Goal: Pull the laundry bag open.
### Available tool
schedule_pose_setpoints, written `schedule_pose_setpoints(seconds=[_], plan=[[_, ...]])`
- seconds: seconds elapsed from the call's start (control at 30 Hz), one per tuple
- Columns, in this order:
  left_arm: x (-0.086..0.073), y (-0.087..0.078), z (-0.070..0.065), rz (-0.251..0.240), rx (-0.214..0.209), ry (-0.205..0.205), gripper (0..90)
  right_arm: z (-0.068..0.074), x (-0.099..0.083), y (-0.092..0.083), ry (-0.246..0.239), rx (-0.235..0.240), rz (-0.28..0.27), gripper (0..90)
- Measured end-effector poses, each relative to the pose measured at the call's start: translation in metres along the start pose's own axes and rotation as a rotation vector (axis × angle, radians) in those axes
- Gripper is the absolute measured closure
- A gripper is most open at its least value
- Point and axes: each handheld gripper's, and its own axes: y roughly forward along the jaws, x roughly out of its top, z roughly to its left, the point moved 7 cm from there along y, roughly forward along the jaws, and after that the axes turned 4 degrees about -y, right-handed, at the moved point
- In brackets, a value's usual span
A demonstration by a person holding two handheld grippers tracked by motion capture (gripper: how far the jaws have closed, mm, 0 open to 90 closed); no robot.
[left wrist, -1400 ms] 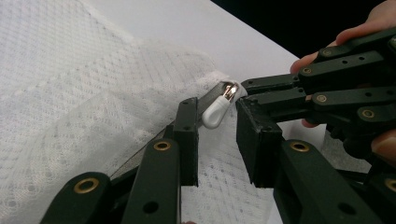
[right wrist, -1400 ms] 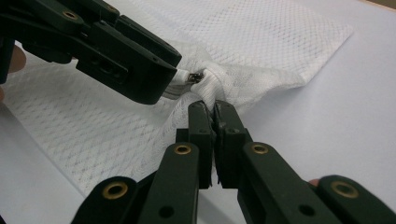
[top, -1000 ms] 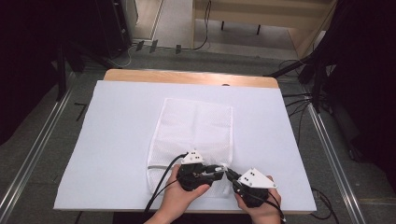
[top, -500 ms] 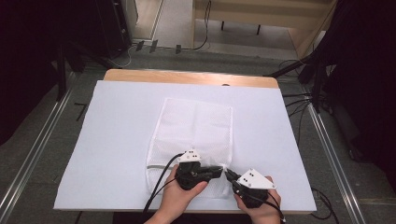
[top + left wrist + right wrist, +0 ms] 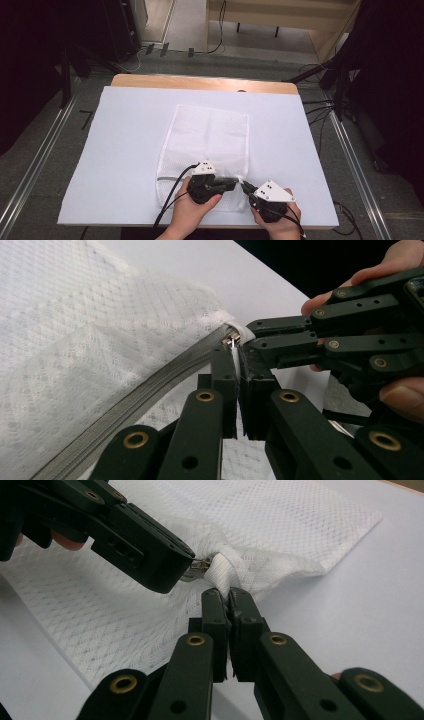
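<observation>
Two black grippers meet at one near corner of the white mesh zip bag [image 5: 210, 145]. Left gripper [image 5: 235, 347] pinches the small metal zip pull [image 5: 232, 340]; right gripper [image 5: 228, 596] pinches the corner tab, and the grey zip [image 5: 150, 390] runs away leftward.

We take this for a lab or recording workspace: a wooden table [image 5: 202, 82] under a white sheet [image 5: 125, 150] sits between metal floor rails [image 5: 35, 170], with loose cables [image 5: 320, 107] on grey flooring, dark equipment stands [image 5: 345, 75] at the sides and plain wooden furniture [image 5: 290, 20] behind.
</observation>
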Motion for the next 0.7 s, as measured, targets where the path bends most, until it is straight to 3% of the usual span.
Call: schedule_pose_setpoints(seconds=[0.37,0.4,0.5,0.7], plan=[[-0.002,-0.001,0.001,0.009,0.029,0.025,87.1,0.000,0.000,0.000,-0.002,0.001,0.008,88.5],[-0.002,-0.002,0.004,0.013,0.050,0.033,87.1,-0.001,-0.001,0.000,-0.004,-0.005,0.010,88.5],[-0.002,-0.004,0.010,0.006,0.057,0.014,87.2,-0.005,0.000,-0.002,0.008,-0.009,0.003,88.5],[-0.005,-0.011,0.016,0.011,0.079,0.020,87.1,-0.007,-0.001,-0.003,0.009,-0.018,0.004,88.5]])
